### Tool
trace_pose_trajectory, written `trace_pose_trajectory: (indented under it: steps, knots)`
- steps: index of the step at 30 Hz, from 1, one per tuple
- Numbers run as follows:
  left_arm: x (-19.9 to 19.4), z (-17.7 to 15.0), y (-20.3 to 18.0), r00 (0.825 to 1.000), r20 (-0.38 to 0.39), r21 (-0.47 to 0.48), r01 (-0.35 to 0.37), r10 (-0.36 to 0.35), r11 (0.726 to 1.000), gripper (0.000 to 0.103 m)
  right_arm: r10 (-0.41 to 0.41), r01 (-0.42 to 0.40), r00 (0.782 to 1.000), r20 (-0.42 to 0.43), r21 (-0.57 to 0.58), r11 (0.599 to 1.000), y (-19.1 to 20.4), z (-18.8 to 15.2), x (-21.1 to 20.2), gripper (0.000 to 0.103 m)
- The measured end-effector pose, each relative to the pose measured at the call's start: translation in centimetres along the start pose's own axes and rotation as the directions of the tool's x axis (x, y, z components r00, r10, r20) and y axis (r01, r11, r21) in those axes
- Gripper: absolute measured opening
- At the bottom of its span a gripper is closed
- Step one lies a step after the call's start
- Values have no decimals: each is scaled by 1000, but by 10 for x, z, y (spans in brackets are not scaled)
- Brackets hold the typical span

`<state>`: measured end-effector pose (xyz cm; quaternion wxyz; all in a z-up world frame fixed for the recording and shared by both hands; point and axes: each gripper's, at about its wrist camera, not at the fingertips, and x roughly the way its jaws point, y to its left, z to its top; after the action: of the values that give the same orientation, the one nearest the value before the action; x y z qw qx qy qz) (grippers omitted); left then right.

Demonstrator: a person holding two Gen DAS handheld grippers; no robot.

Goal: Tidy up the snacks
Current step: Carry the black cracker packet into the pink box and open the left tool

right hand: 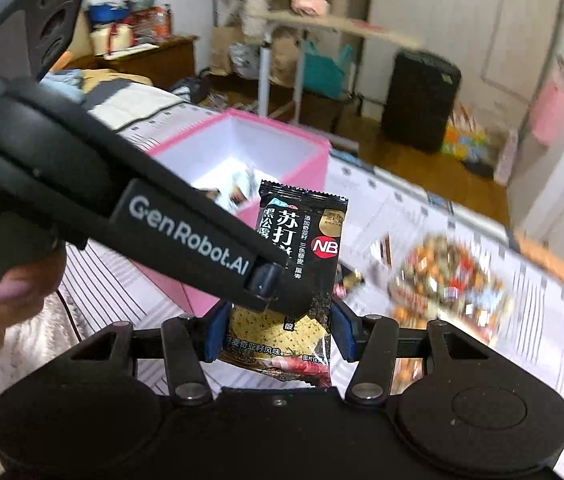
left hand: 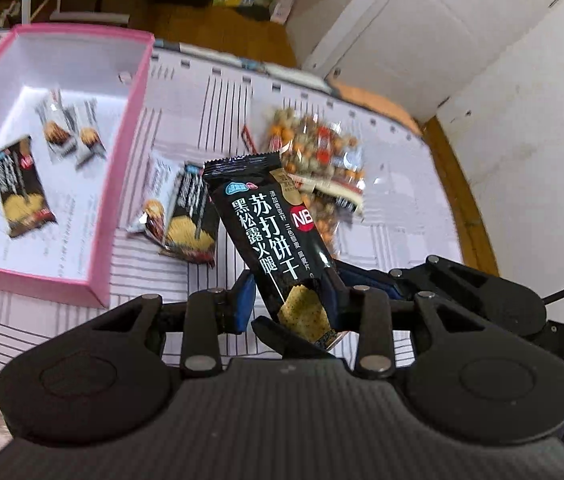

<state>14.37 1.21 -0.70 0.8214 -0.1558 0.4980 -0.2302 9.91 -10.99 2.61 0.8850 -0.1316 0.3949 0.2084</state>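
While both my grippers meet over striped cloth (left hand: 322, 92), left gripper (left hand: 290, 304) pinches black cracker packet (left hand: 270, 224) at lower end, clear of cloth. Right gripper (right hand: 278, 330) spread, pads flanking same packet, contact unclear. Pink box (left hand: 130, 136) left, three packets inside.

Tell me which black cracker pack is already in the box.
The black pack at the pink box's left; another lies outside on the table, and a third is held in the gripper.
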Motion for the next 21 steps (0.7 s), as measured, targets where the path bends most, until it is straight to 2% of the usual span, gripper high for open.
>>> trace_pose_trajectory:
  steps: [3,7,10,13,17,21]
  knots:
    - [-24,3,6,999,41,-10,9,-9,1000,34,21,-20,999,33,-40,999,10,15,-3,58]
    - [-54,7,24,996,92,-26,5,-3,1000,34,95,-91,993,68,-61,994,23,35,1,58]
    - [-72,11,44,992,125,-54,-3,10,999,34,171,-163,979,107,-78,983,29,46,16,57]
    - [-85,18,67,988,145,-58,-44,52,997,35,225,-209,964,142,-119,971,40,55,37,55]
    - [-82,24,102,984,155,-117,-65,83,991,35,248,-231,959,140,-127,965,46,61,73,55]
    - [-54,32,130,984,150,-144,-77,99,987,35,212,-196,970,120,-131,972,46,66,112,53]
